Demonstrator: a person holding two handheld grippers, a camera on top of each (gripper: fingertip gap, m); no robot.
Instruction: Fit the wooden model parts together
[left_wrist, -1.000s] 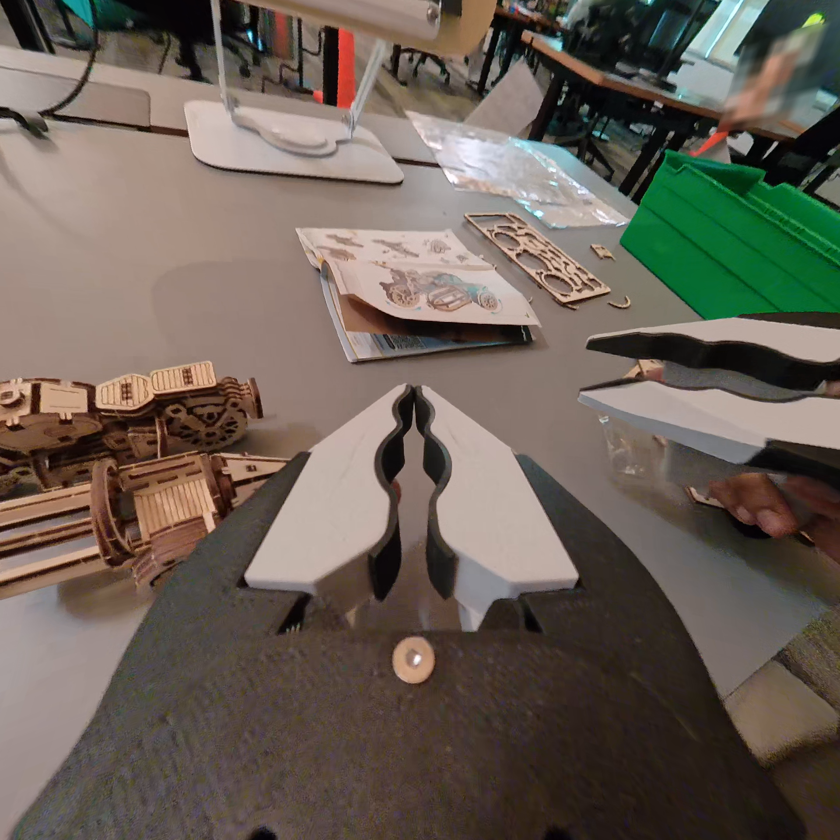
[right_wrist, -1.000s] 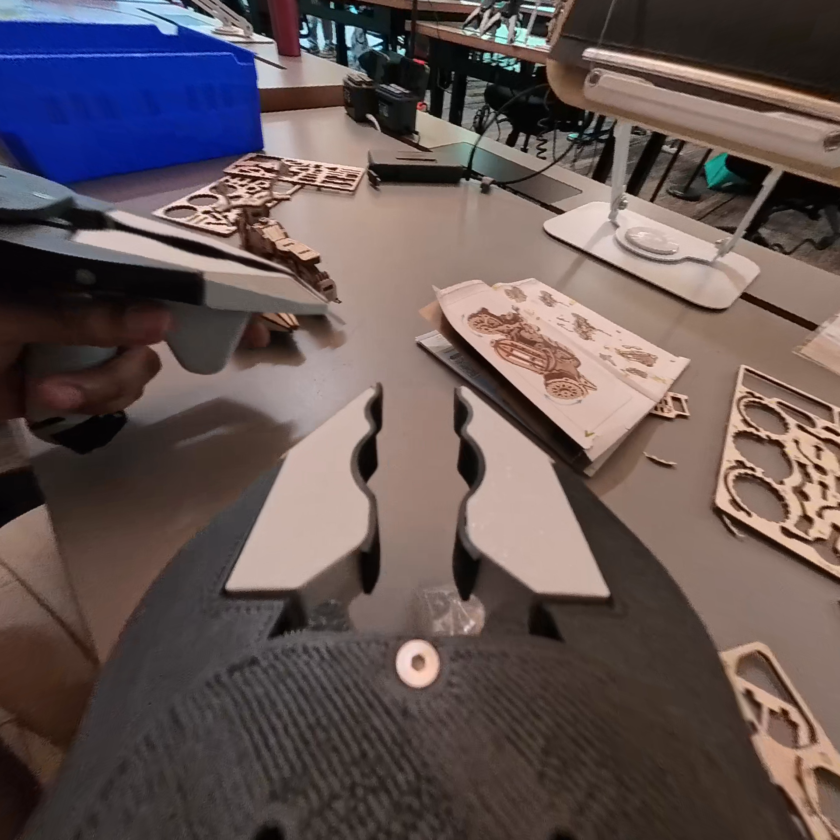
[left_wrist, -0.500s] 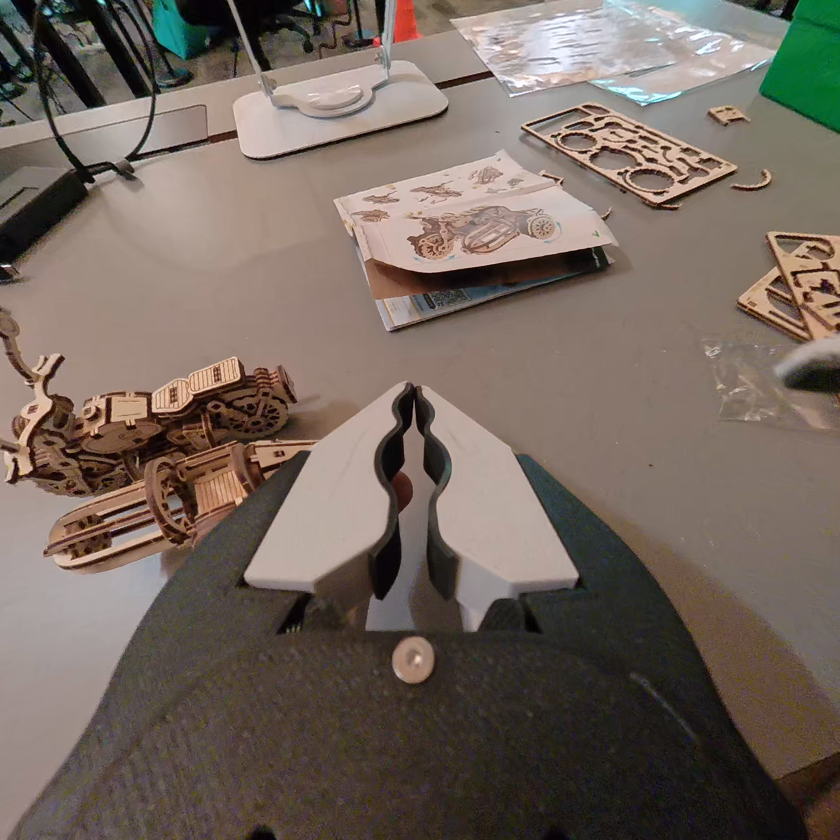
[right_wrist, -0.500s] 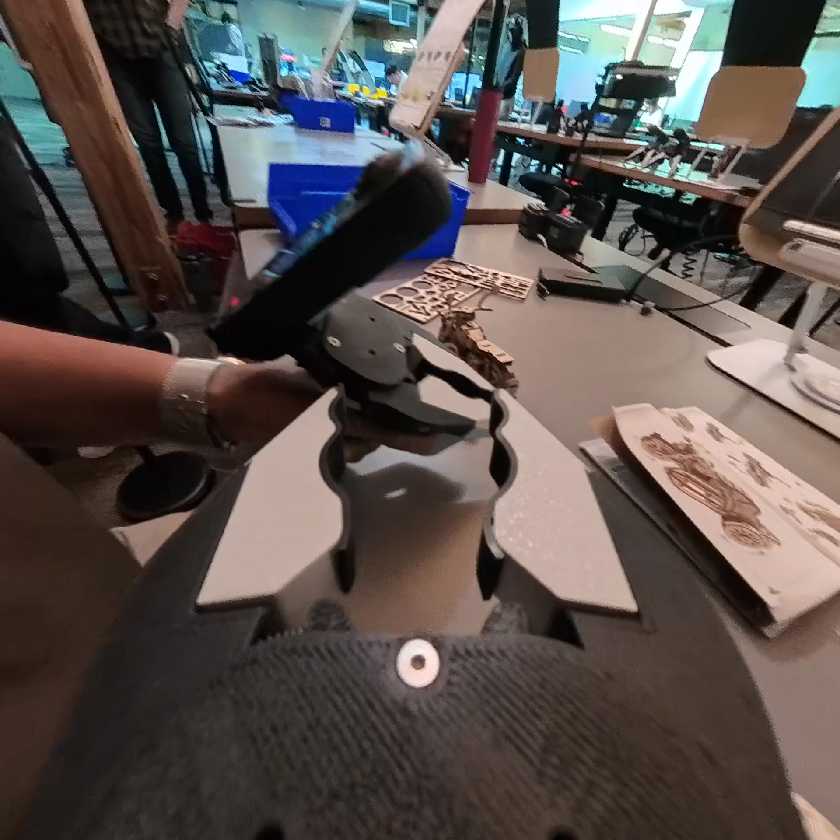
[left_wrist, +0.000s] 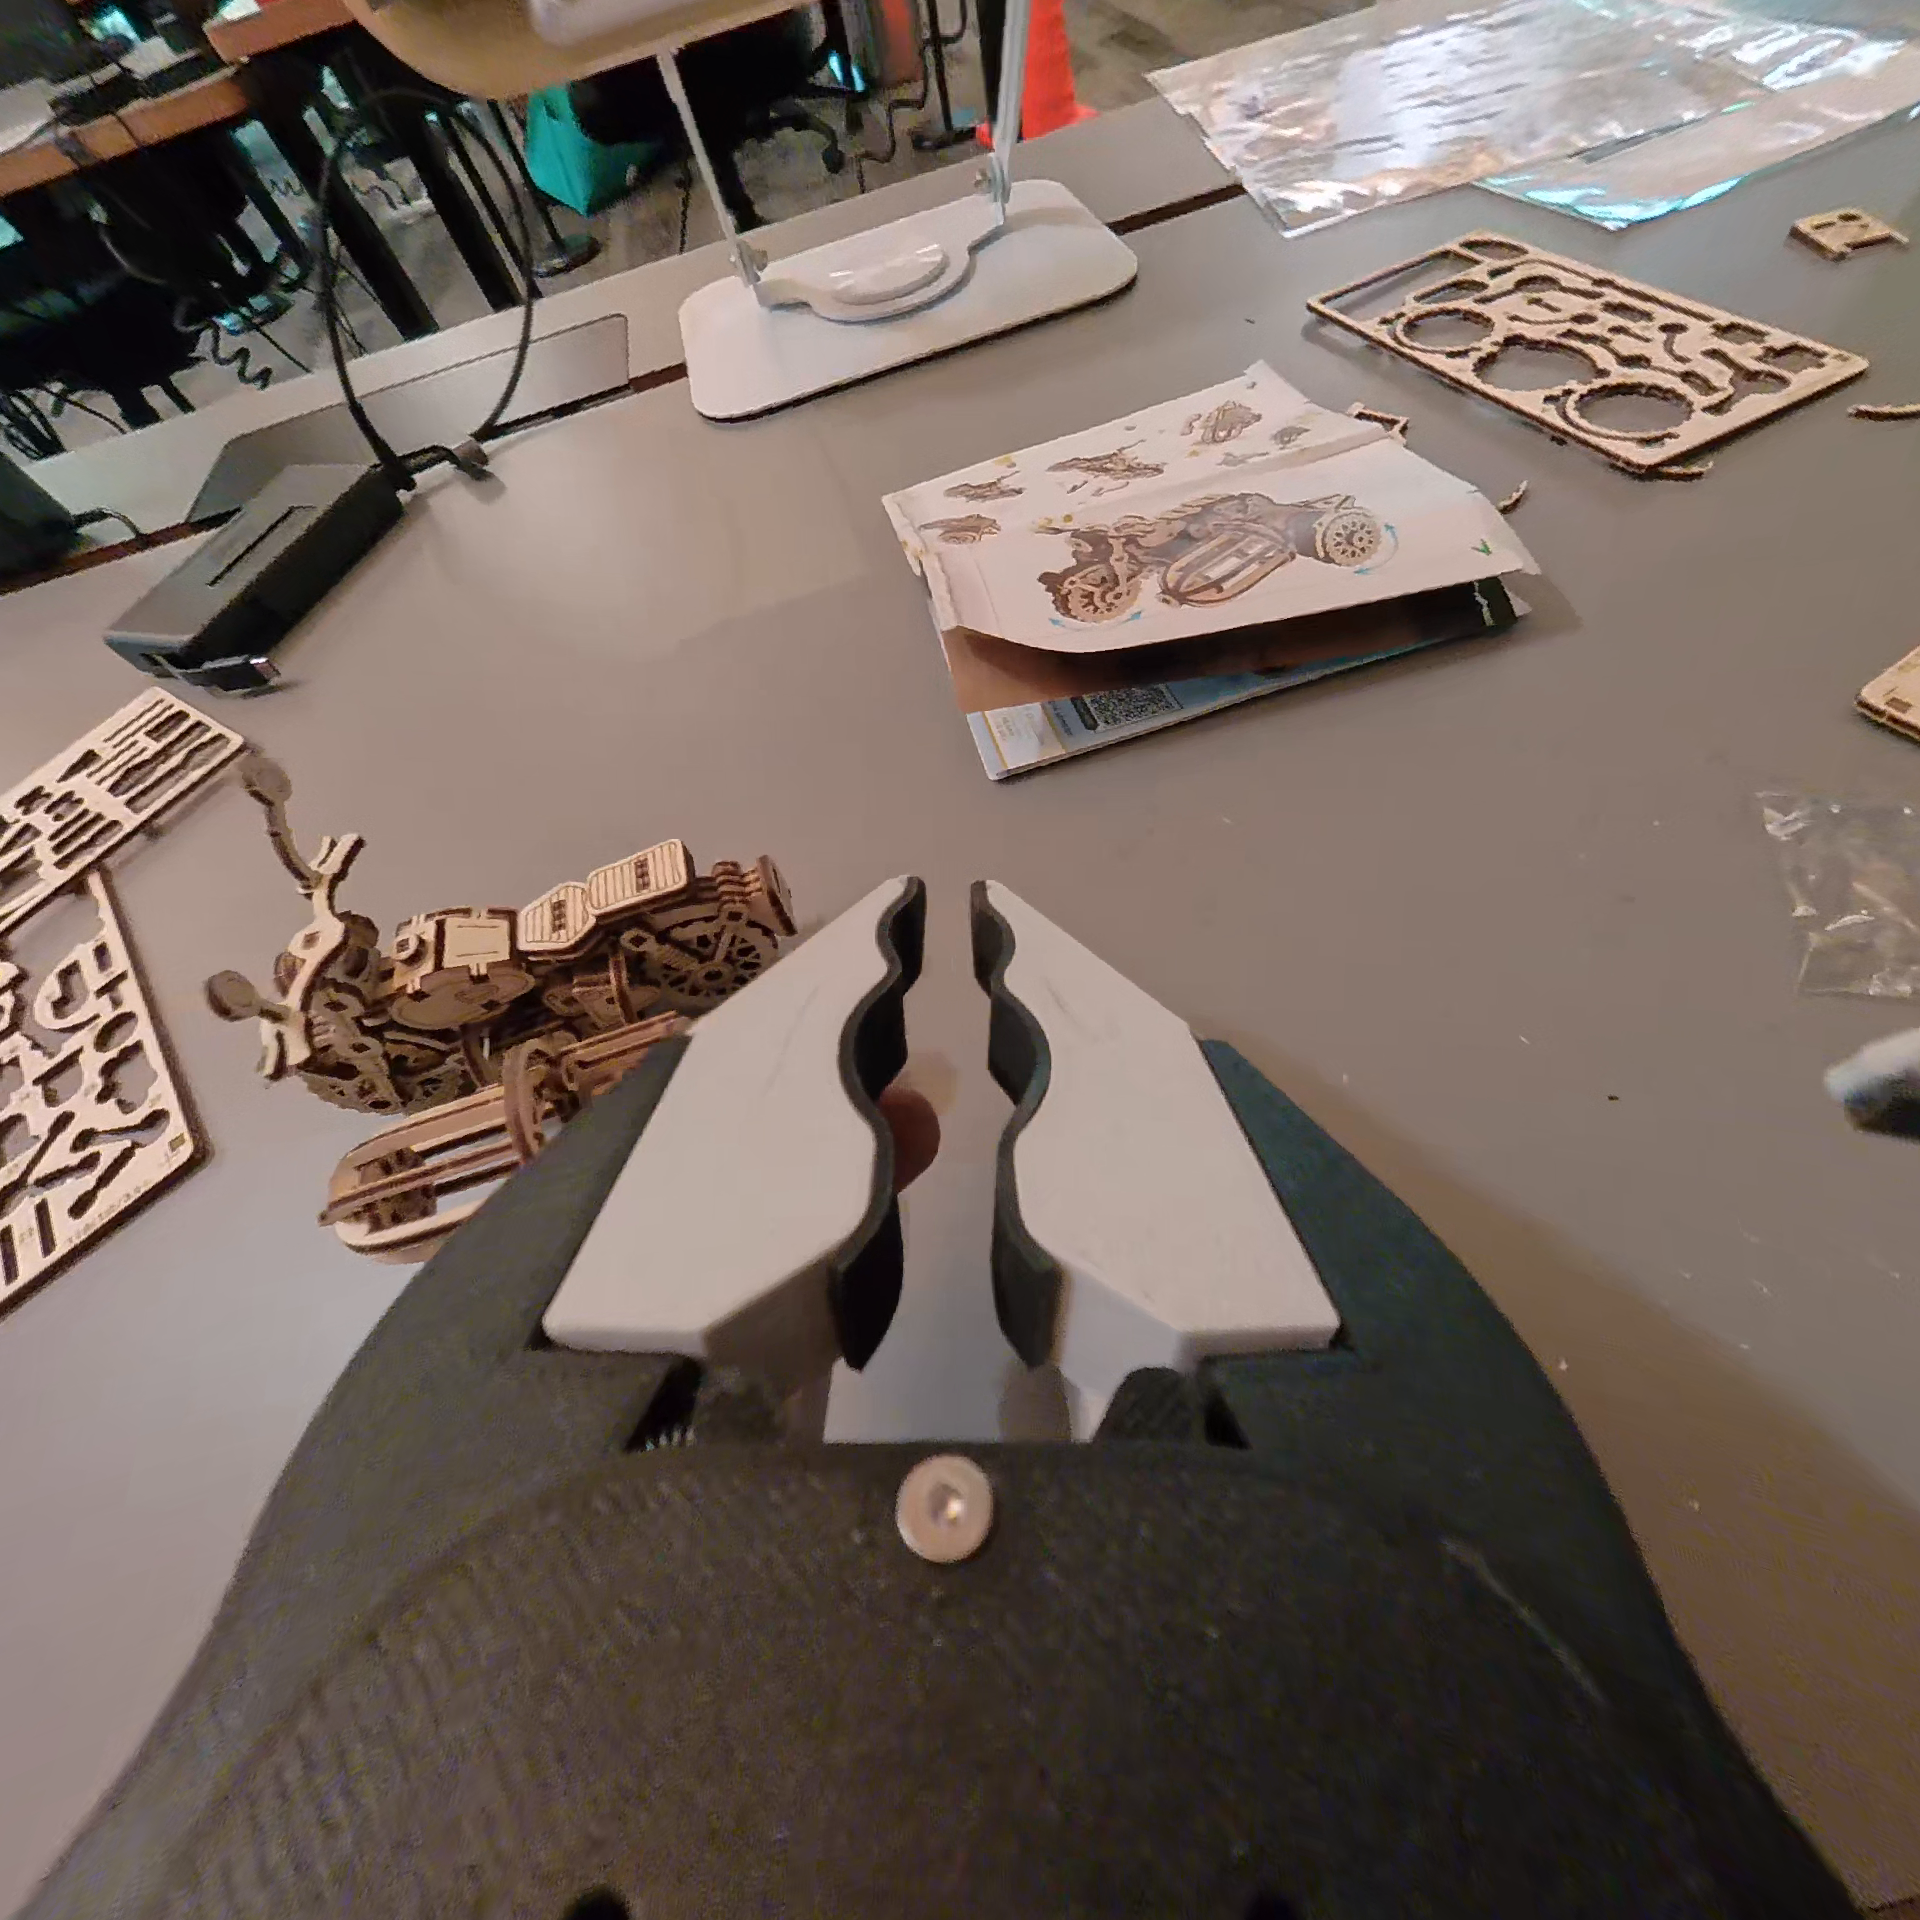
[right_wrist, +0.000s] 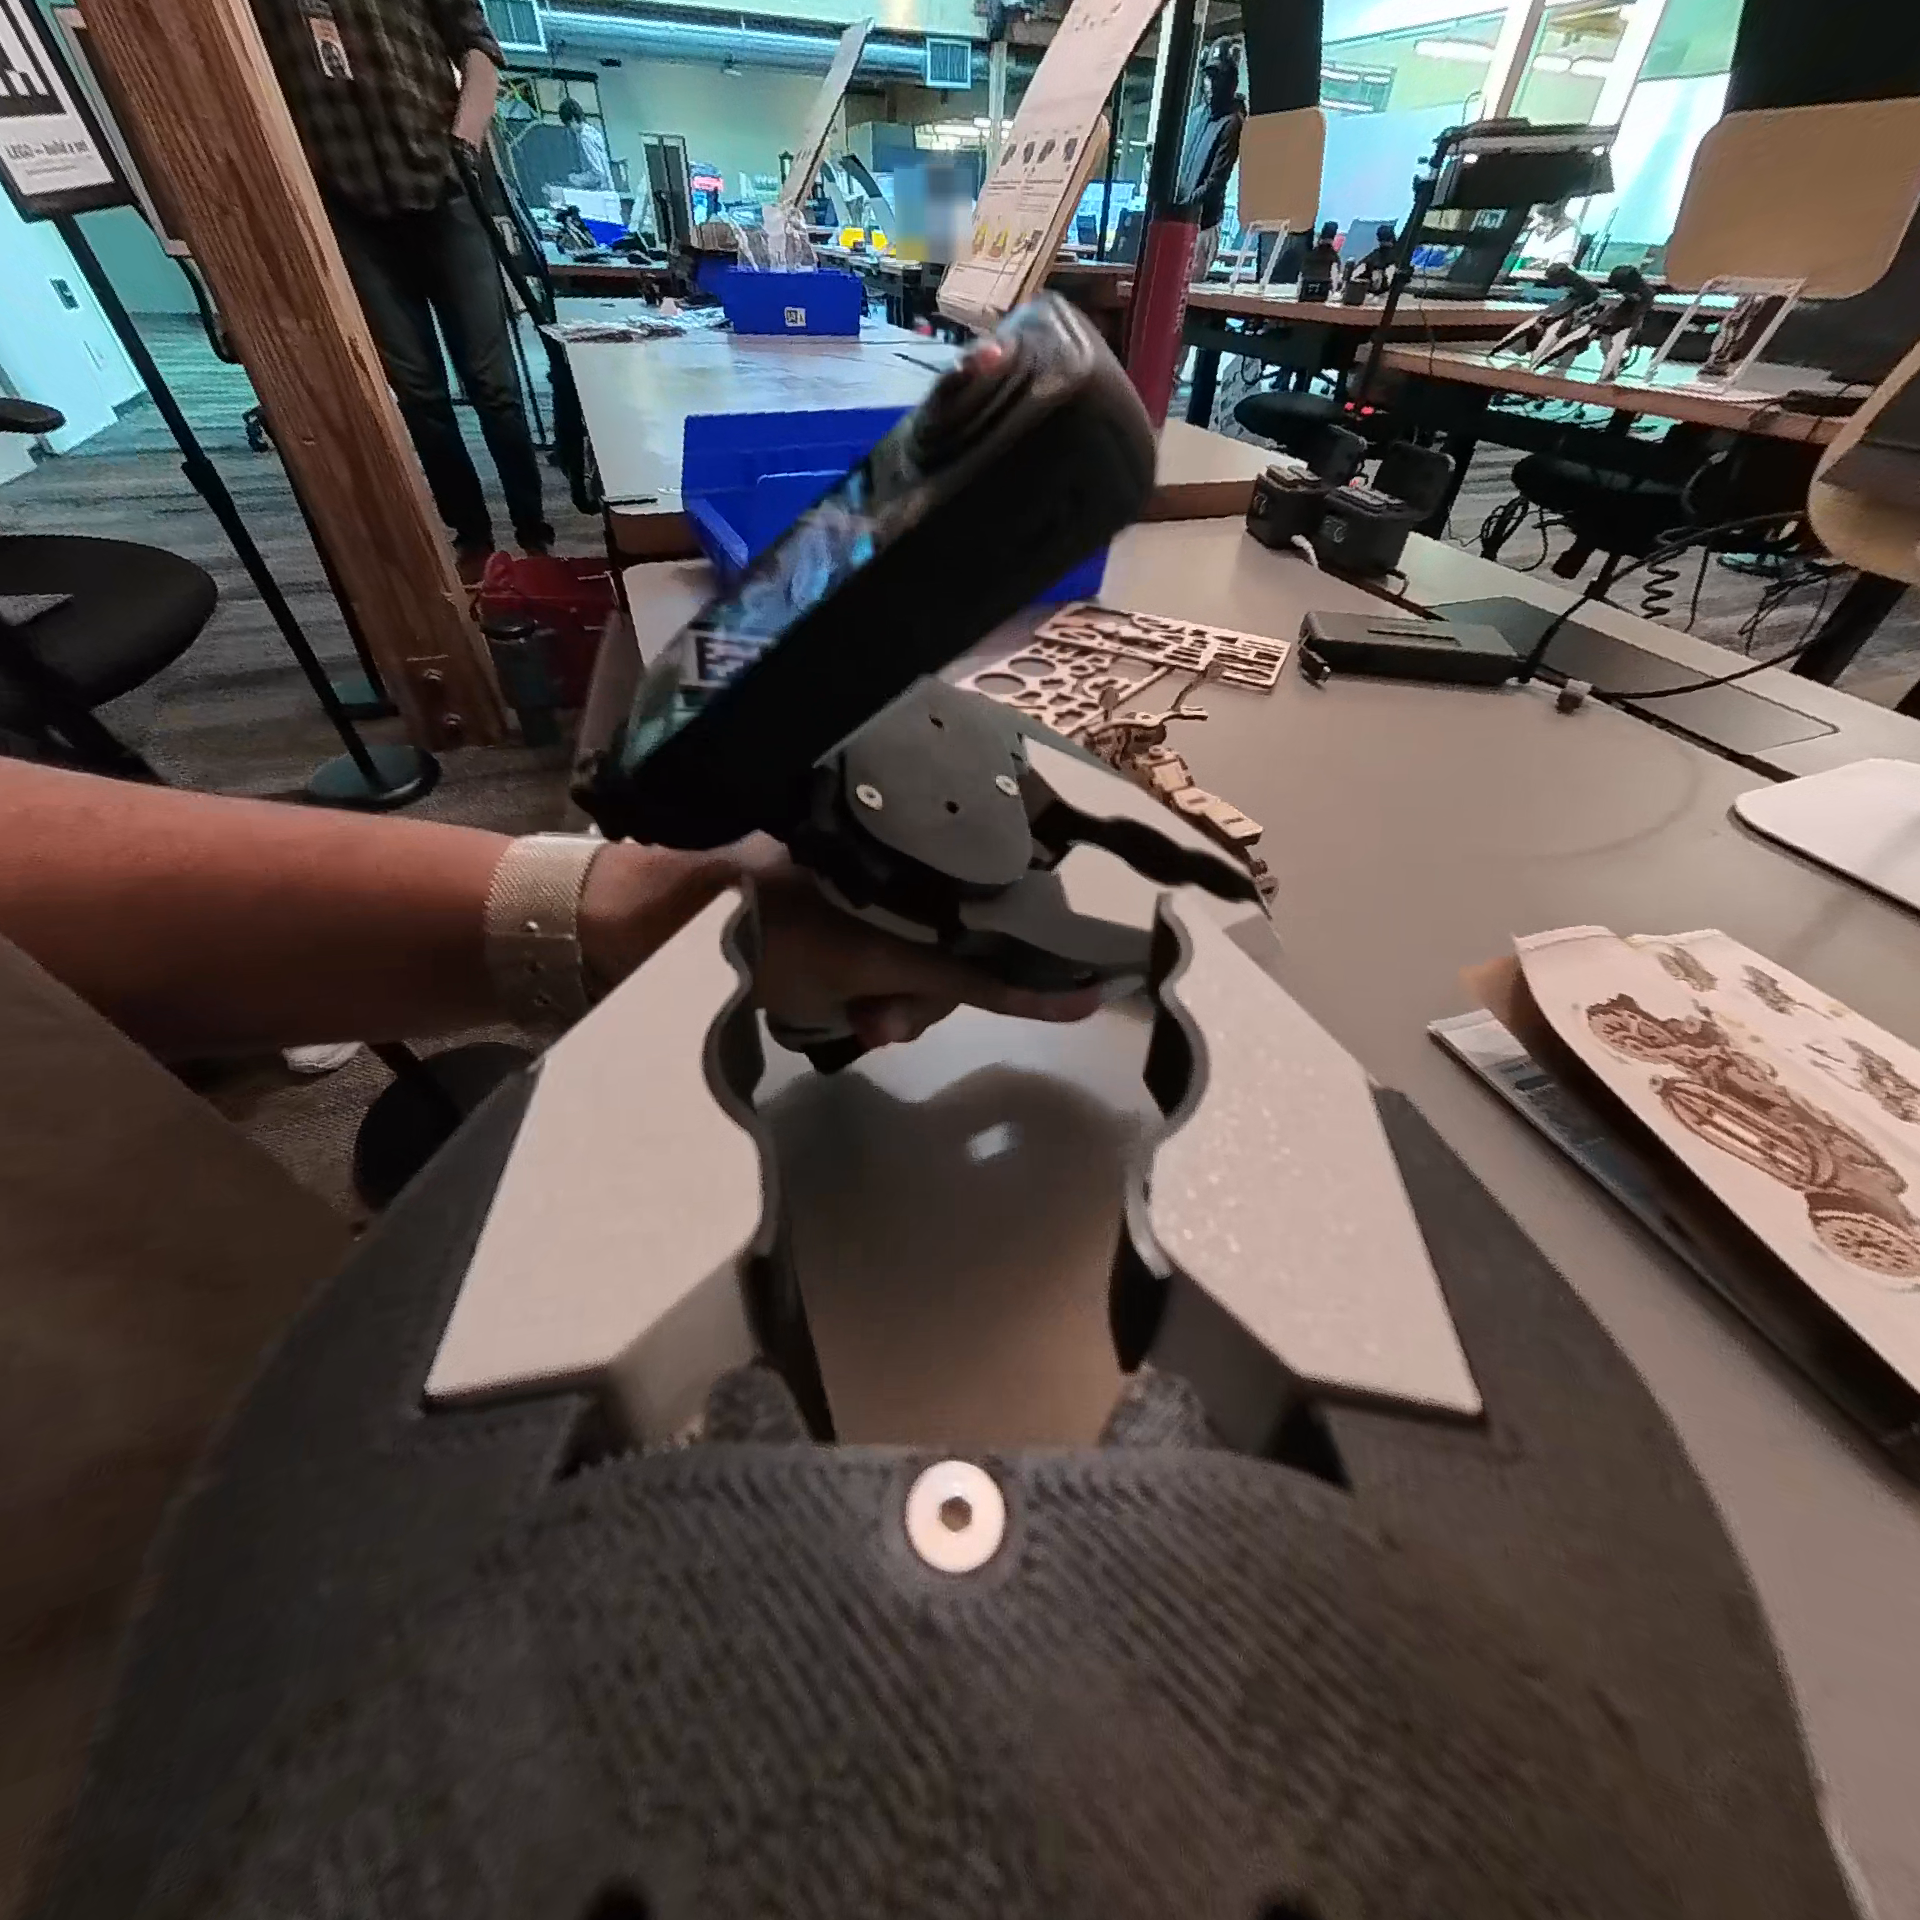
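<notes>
Wooden model (left_wrist: 499, 997) lies on the tabletop (left_wrist: 644, 644) beside the narrowly parted, empty left tool (left_wrist: 948, 902); right tool (right_wrist: 951, 951) gapes wide, empty, raised.

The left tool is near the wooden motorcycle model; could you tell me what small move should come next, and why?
Probably ease the left tool left and down toward the wooden motorcycle model. Both tools hold nothing, its jaws are slightly parted, and the model lies just left of its tip.

indoor light, even | soft shadows | wide-angle edge bending | slight motion blur
</notes>
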